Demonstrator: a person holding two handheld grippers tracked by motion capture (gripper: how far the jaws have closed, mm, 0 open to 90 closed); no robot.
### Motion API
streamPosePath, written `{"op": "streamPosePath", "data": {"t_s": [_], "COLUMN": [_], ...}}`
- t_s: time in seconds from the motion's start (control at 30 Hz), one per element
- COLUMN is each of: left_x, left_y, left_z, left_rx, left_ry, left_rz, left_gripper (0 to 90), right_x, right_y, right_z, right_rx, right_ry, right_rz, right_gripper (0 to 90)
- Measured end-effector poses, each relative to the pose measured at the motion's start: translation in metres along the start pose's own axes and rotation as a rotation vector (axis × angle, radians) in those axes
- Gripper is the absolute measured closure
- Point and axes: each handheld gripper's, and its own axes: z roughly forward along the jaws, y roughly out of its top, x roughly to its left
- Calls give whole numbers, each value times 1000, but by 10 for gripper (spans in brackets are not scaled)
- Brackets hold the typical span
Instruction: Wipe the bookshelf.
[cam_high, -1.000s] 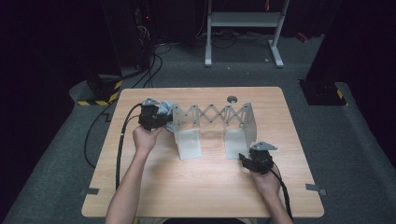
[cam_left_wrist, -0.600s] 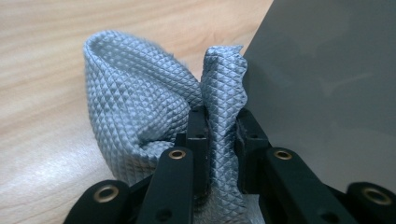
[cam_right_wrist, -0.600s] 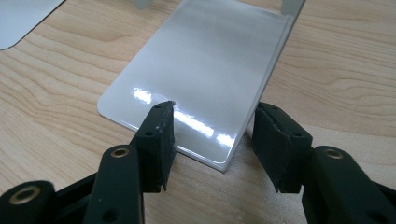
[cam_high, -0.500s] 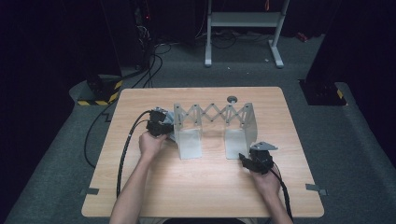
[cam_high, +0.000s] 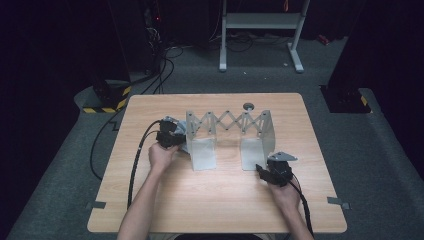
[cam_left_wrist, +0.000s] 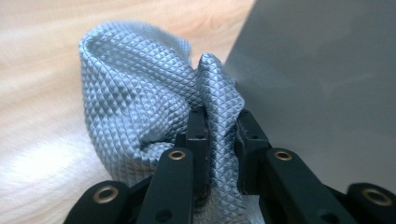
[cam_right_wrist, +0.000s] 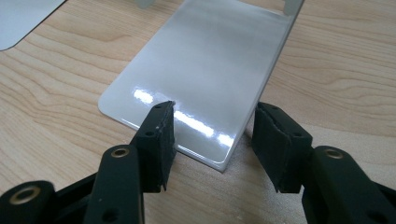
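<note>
Two claws, left claw (cam_left_wrist: 219, 135) pinching grey cloth (cam_left_wrist: 140, 93), right claw (cam_right_wrist: 212, 140) parted over metal plate (cam_right_wrist: 210, 60)

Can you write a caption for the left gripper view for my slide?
Left tool pinches a blue-grey cloth beside a grey metal plate.

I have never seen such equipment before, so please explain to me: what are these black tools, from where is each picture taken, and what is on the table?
A person sits at a wooden table and holds a hand-operated gripper in each hand. The high view looks down from above. The two close pictures come from cameras riding on the grippers, looking along their black jaws. On the table stands a grey metal rack with scissor-like links and flat plates. The left gripper is shut on a blue-grey cloth beside one plate. The right gripper is open, its jaws either side of the corner of another plate.
</note>
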Motion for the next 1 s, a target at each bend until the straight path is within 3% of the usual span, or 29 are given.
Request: {"op": "streamPosePath", "data": {"t_s": [0.23, 0.67, 0.83, 1.0], "left_x": [-15, -37, -50, -64], "left_y": [14, 27, 22, 3], "left_z": [-38, -91, -106, -113], "left_rx": [-104, -234, -260, -274], "left_ry": [-7, -46, -48, -45], "left_rz": [50, 99, 130, 148], "left_gripper": [783, 783, 781, 780], "right_x": [0, 0, 0, 0], "right_y": [0, 0, 0, 0], "right_z": [0, 0, 0, 0], "right_rx": [0, 0, 0, 0], "right_ry": [0, 1, 2, 2], "right_rz": [1, 0, -1, -2], "right_gripper": [493, 493, 493, 493]}}
